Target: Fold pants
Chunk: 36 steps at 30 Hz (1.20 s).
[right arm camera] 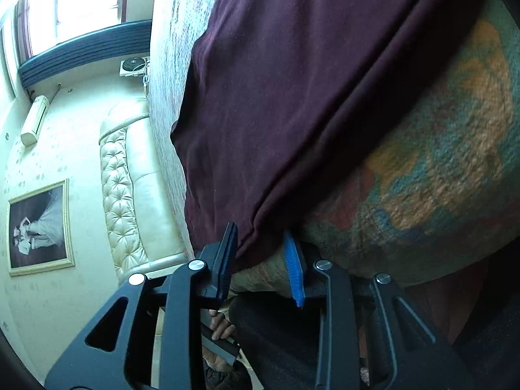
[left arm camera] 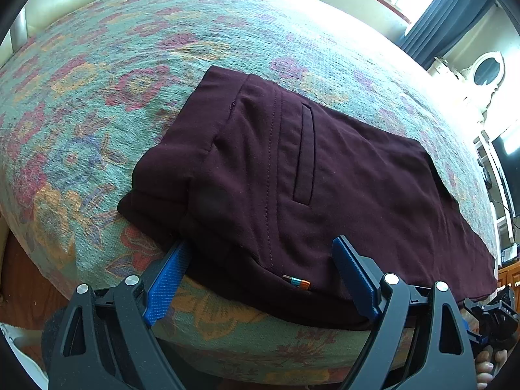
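Dark maroon pants (left arm camera: 292,169) lie folded on a bed with a floral cover (left arm camera: 97,81), waistband and a welt pocket up, a small striped tag near the front edge. My left gripper (left arm camera: 260,253) is open, its blue fingers straddling the near edge of the pants by the waistband. In the right wrist view the pants (right arm camera: 292,97) hang at the bed's edge. My right gripper (right arm camera: 260,243) has its blue fingers (right arm camera: 294,266) around the pants' folded edge, with a gap still between them; I cannot tell whether they pinch the cloth.
A cream tufted headboard (right arm camera: 123,195) stands at the bed's end. A framed picture (right arm camera: 39,227) hangs on the wall. A window with dark curtains (left arm camera: 448,16) and a white mirror (left arm camera: 487,71) are beyond the bed. My bare foot (left arm camera: 487,367) is on the floor.
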Each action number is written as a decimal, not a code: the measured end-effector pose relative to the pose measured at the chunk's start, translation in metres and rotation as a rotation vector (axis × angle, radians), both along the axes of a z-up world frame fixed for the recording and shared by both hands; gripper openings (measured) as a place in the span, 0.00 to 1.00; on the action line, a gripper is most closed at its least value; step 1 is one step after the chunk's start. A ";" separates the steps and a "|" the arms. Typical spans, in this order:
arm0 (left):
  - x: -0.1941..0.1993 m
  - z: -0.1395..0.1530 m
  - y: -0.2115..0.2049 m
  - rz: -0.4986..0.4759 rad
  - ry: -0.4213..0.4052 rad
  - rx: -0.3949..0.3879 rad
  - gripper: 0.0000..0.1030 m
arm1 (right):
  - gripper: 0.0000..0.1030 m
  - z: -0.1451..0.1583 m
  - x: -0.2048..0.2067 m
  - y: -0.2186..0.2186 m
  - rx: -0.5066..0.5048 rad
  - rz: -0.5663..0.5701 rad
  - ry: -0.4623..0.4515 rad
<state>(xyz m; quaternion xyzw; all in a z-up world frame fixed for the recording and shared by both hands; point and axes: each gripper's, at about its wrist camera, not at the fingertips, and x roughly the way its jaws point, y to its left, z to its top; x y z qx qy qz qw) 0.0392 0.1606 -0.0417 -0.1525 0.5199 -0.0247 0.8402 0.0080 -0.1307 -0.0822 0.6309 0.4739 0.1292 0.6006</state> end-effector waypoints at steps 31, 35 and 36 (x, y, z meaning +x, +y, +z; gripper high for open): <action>-0.003 0.003 0.003 -0.018 -0.007 0.023 0.84 | 0.03 0.009 0.018 0.053 -0.090 0.006 0.010; -0.009 0.001 -0.001 -0.056 -0.023 0.081 0.80 | 0.03 -0.002 0.013 0.052 -0.085 0.015 0.027; -0.009 0.001 -0.002 -0.064 -0.024 0.090 0.80 | 0.03 -0.007 0.013 0.052 -0.080 0.009 0.029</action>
